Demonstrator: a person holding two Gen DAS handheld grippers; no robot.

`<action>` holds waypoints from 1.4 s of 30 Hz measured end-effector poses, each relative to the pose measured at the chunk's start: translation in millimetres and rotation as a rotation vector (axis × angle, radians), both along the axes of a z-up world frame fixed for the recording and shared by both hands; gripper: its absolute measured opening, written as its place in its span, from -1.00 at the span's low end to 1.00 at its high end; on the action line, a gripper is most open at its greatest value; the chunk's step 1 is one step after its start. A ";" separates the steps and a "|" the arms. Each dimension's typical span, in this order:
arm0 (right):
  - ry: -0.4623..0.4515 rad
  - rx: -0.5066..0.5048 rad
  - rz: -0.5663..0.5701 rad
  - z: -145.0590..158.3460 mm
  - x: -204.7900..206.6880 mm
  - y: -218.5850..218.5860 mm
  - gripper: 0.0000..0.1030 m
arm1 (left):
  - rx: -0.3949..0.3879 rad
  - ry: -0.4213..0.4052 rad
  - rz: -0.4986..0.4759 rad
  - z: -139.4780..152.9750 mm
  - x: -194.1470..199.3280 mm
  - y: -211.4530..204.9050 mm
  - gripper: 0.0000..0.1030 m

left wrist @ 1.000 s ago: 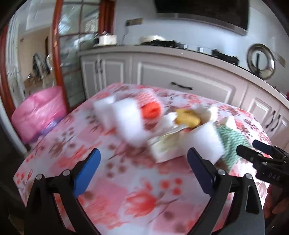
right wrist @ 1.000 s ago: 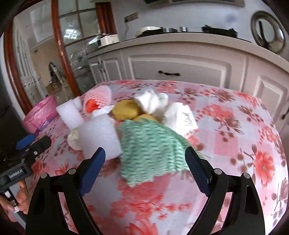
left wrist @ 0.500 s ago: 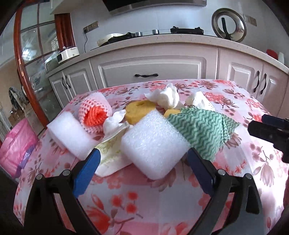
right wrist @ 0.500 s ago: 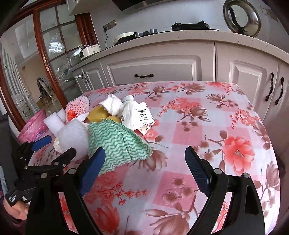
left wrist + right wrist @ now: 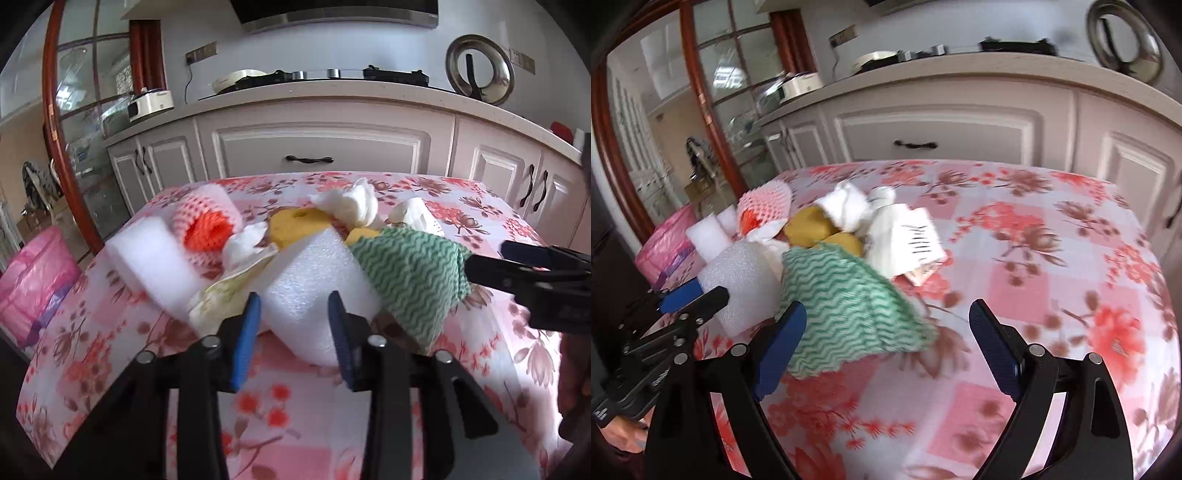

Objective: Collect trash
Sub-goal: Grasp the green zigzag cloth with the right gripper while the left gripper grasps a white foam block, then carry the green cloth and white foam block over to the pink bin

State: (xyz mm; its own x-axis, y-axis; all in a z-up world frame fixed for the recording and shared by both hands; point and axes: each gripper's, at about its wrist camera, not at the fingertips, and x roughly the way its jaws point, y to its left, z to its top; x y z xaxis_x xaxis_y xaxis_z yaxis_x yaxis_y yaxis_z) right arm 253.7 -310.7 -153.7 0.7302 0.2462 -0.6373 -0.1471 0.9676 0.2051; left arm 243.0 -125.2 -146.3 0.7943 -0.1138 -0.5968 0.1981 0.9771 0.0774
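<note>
White foam blocks [image 5: 317, 291], seemingly two

Trash heap on surface [image 5: 110, 373], toward left edge. Foam roll [image 5: 317, 280] at heap's near side, cloth [image 5: 410, 273] touching its right. Foam block [image 5: 155, 258] nearest left edge, net sleeve [image 5: 207, 225] behind it. Sponge [image 5: 299, 223] mid-heap; tissue wad [image 5: 354, 205] behind; printed wrapper [image 5: 916, 240] rightmost. Bag [image 5: 33, 280] off left edge, below surface.

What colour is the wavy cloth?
The cloth is green with white zigzag stripes, clearest in the right wrist view.
</note>
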 end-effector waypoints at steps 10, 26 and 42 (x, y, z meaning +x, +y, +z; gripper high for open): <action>0.044 -0.010 0.099 -15.7 22.3 38.9 -0.20 | -0.014 0.016 0.061 1.3 -20.7 35.1 -0.44; -0.025 0.003 0.185 14.4 -27.1 68.4 -0.75 | -0.085 -0.028 0.111 26.1 -50.7 80.3 -0.48; -0.090 -0.020 0.390 54.1 -37.5 196.1 -0.75 | -0.089 -0.129 0.258 54.2 -100.0 173.6 -0.49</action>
State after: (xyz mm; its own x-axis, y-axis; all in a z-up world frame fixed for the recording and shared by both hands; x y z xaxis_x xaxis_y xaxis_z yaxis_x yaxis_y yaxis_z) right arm 216.3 -114.6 -99.6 0.6372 0.5044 -0.5827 -0.5208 0.8392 0.1569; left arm 143.0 48.4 -92.1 0.8724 0.0542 -0.4858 -0.0634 0.9980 -0.0025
